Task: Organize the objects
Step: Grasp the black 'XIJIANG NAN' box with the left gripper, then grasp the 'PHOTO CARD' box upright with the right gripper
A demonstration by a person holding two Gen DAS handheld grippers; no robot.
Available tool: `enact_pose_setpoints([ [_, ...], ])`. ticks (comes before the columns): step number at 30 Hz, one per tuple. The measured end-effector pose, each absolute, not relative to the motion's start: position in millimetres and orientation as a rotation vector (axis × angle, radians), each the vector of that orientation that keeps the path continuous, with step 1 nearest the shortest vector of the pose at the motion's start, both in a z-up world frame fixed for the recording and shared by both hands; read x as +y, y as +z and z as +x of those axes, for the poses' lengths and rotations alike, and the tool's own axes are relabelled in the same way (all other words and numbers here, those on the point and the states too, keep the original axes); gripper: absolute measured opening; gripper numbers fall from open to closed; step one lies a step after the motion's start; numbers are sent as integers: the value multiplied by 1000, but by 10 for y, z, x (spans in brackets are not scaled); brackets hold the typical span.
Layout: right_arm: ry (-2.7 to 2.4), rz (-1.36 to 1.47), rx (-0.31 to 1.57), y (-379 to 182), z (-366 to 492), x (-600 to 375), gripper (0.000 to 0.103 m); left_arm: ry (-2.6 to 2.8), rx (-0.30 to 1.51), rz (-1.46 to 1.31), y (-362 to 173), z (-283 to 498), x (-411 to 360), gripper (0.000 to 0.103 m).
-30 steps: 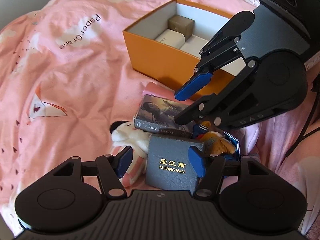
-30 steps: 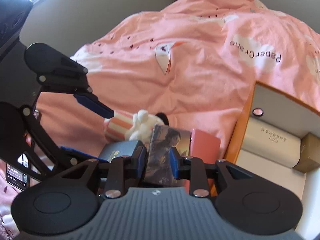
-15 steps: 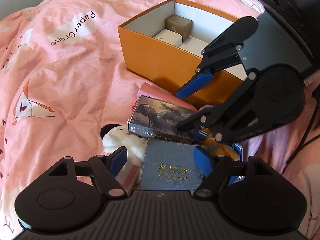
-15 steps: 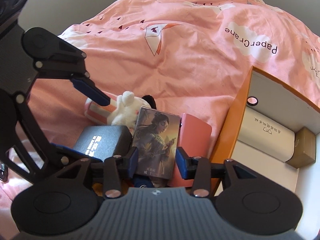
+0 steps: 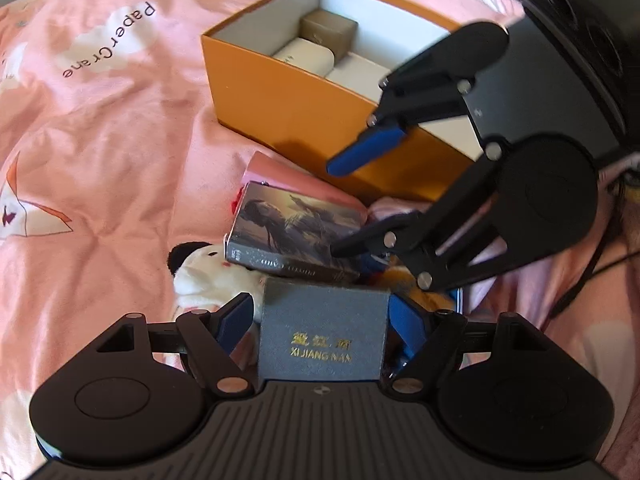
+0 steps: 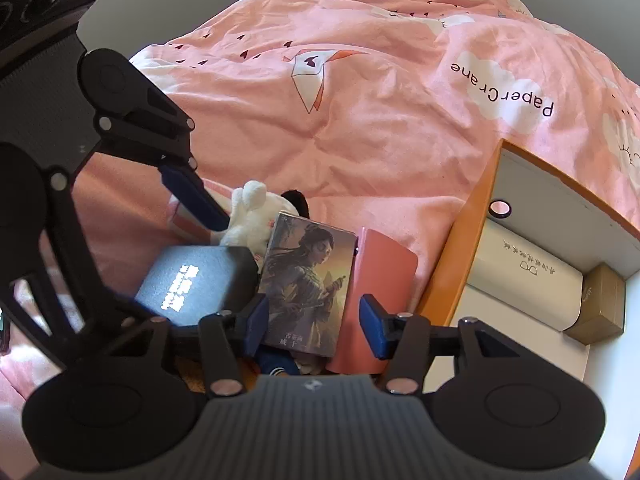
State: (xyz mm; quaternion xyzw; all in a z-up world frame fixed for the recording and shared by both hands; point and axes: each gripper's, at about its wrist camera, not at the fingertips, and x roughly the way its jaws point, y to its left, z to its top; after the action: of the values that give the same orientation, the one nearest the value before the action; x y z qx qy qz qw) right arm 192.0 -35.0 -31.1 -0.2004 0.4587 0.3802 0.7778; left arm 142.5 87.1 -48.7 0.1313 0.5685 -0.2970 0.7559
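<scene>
your left gripper (image 5: pixel 316 320) stands wide, its jaws having just been opening, with the grey box (image 5: pixel 324 332) between the pads but free of them. your right gripper (image 6: pixel 312 320) has also just been widening around the picture card box (image 6: pixel 308 280), the right-side pad clear of it; on the left i cannot tell. both boxes lie on the pink quilt (image 5: pixel 100 120), just near of the orange box (image 5: pixel 280 104). the card box's long axis runs along your right fingers, and that hand is nearer the orange box, which lies to its right.
</scene>
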Motion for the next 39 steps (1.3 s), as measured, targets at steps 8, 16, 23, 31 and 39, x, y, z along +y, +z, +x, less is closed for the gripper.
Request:
enact_pose_setpoints([
  [8,833,-441,991,-317,1921,-336,56,-636,1266,304,-621,1344,862,91],
  [16,852,-469,988,-336,1921,-314,57,-635,1258,277,-712,1331,909,92],
  [23,873,-482,1000,-346,1931,-289,57,-637,1258,256,-830,1314,945,94],
  [31,881,-499,1010,-356,1979,-237,58,-567,1234,287,-795,1215,880,89],
  [39,916,-450,1072,-361,2084,-132,56,-441,1232,243,-449,1206,1106,89],
])
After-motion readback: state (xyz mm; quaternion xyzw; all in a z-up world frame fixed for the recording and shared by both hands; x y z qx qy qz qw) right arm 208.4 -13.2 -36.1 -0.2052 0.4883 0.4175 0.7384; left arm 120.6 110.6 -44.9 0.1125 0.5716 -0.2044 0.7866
